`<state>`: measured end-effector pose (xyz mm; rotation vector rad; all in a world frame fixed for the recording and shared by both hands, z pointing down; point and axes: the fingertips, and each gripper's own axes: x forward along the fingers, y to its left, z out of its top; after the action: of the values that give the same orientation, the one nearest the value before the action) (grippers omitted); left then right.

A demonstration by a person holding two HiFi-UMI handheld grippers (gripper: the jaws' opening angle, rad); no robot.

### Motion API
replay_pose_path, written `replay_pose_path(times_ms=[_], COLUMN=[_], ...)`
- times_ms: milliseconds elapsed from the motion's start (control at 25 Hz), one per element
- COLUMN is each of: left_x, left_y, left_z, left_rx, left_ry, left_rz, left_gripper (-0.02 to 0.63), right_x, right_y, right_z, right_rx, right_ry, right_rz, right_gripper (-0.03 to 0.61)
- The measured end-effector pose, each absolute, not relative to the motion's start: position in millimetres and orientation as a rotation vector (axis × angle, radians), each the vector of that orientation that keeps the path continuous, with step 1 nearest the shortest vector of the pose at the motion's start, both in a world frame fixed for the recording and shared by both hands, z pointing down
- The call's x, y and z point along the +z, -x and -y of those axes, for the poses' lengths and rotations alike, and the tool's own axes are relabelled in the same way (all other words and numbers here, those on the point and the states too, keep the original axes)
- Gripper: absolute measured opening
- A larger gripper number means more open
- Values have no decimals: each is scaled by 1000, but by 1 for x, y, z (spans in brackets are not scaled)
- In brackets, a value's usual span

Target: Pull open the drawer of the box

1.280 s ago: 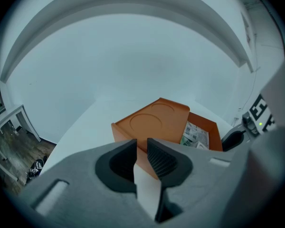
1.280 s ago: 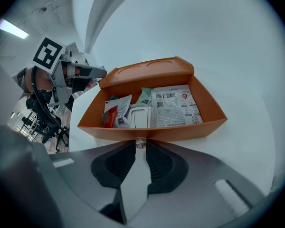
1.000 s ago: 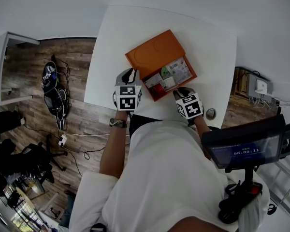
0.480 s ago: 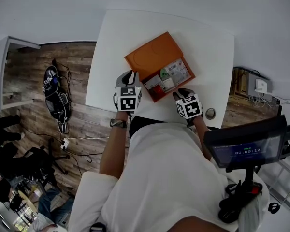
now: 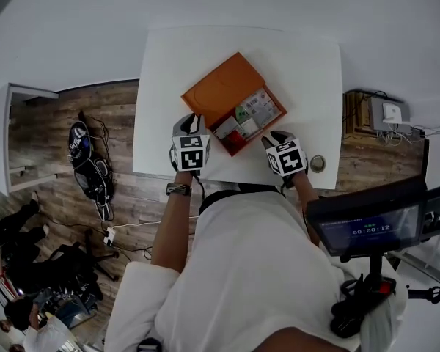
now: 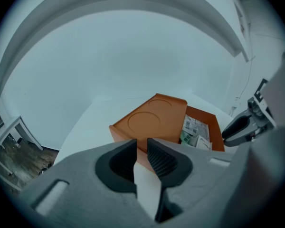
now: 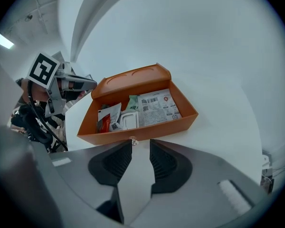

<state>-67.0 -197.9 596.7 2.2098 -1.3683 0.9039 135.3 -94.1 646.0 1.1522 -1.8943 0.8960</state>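
Right gripper view: right gripper [image 7: 141, 144] jaws opening, empty, near the pulled-out orange drawer [image 7: 147, 131]; left gripper [image 6: 142, 144] apparently slightly parted, empty.

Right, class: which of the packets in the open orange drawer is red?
The small red packet at the drawer's left end in the right gripper view; the green packet and white leaflet lie further right.
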Motion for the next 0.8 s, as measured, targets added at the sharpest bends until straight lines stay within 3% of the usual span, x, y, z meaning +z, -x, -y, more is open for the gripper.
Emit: replay_pose_path(times_ms=[240,440,560,800], left_x=[602,536,507,451], left_y=[59,71,65,48], left_z=[208,184,183,184], left_rx=[913,775,700,591], left_ry=[-2264,-2476,-2559,-2700], left_rz=[1372,1441,1467,1498], left_gripper=[75,74,34,21], right_x=[631,564,526,451], right_y=[-151,-135,-140,-149], right_z=[116,109,119,134], right_rx=[863,737,639,450], right_ry=[-1292,-1464,-1570,-1742], right_rz=[1903,1952,2012,2077], right_gripper=[115,95,89,26])
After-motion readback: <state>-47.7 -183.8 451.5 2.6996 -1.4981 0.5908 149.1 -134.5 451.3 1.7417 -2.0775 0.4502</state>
